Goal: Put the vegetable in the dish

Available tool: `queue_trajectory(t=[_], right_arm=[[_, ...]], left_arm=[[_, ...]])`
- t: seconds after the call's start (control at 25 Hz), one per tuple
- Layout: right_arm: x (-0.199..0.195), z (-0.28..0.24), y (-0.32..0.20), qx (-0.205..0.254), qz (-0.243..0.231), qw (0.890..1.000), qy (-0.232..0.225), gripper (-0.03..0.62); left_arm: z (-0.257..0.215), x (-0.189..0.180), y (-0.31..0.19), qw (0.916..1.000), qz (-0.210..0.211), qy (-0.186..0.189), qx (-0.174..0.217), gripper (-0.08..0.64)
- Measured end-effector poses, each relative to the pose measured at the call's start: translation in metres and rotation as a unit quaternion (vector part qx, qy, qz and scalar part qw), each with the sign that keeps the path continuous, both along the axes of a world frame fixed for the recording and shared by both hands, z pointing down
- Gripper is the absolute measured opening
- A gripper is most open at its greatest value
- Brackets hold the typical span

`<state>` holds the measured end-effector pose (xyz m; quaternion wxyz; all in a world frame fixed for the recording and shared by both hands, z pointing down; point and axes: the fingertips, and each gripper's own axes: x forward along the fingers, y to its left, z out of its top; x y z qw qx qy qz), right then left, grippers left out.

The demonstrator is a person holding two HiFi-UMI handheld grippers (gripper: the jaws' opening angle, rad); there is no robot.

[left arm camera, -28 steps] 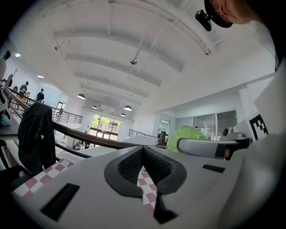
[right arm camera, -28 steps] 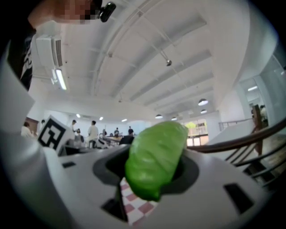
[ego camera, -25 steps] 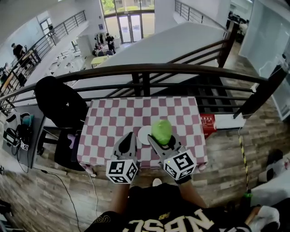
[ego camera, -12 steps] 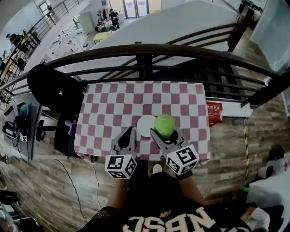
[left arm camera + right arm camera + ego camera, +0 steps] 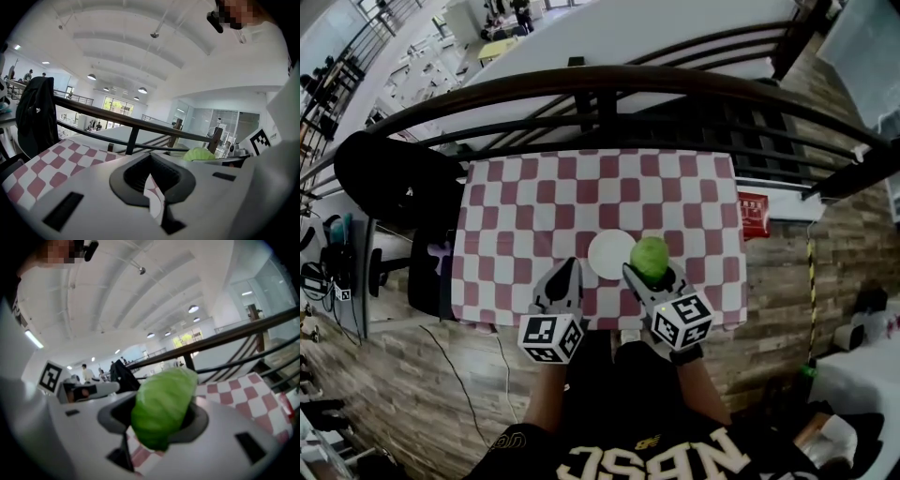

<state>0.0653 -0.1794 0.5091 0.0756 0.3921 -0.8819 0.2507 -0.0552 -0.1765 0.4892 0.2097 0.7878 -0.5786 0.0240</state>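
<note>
A green leafy vegetable (image 5: 650, 259) is held above the checked table (image 5: 534, 202), right at the right rim of the round white dish (image 5: 607, 255). My right gripper (image 5: 651, 270) is shut on it. In the right gripper view the vegetable (image 5: 164, 408) fills the space between the jaws and bulges out above them. My left gripper (image 5: 568, 274) hovers just left of the dish near the table's front edge, its jaws together with nothing in them. The left gripper view shows only a thin slit between its jaws (image 5: 151, 161), with the vegetable (image 5: 201, 153) off to the right.
A dark railing (image 5: 609, 89) runs along the table's far side, with an open drop behind it. A chair with a black jacket (image 5: 389, 183) stands to the left. A red box (image 5: 755, 214) lies past the right edge.
The right gripper with the vegetable has sunk lower and sits by the dish's right rim. The head view has tipped further down. The left gripper has kept its place.
</note>
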Motion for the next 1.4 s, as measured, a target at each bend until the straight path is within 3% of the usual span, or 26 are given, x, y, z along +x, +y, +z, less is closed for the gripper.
queue_trajectory(t=[0.28, 0.56, 0.76, 0.96, 1.12, 1.24, 1.4], right_arm=[[-0.024, 0.066, 0.001, -0.085, -0.002, 0.996, 0.015, 0.204], [-0.053, 0.124, 0.006, -0.134, -0.04, 0.989, 0.052, 0.204], [-0.066, 0.166, -0.002, -0.183, -0.038, 0.98, 0.064, 0.206], [-0.08, 0.191, -0.015, -0.21, -0.037, 0.976, 0.042, 0.206], [-0.096, 0.194, -0.027, -0.221, -0.04, 0.974, -0.018, 0.206], [-0.104, 0.202, -0.032, -0.245, -0.035, 0.967, -0.062, 0.206], [-0.101, 0.212, -0.031, -0.267, -0.027, 0.96, -0.084, 0.207]], left_arm=[[0.048, -0.009, -0.007, 0.9989, 0.017, 0.012, -0.043, 0.017], [0.082, -0.02, -0.013, 0.9966, 0.023, 0.018, -0.077, 0.017], [0.101, -0.034, -0.017, 0.9946, 0.014, 0.022, -0.1, 0.017], [0.117, -0.048, -0.014, 0.9927, 0.004, 0.023, -0.118, 0.017], [0.126, -0.057, -0.014, 0.9915, -0.002, 0.025, -0.128, 0.017], [0.132, -0.06, -0.014, 0.9907, -0.003, 0.025, -0.134, 0.017], [0.137, -0.054, -0.014, 0.99, 0.006, 0.026, -0.139, 0.017]])
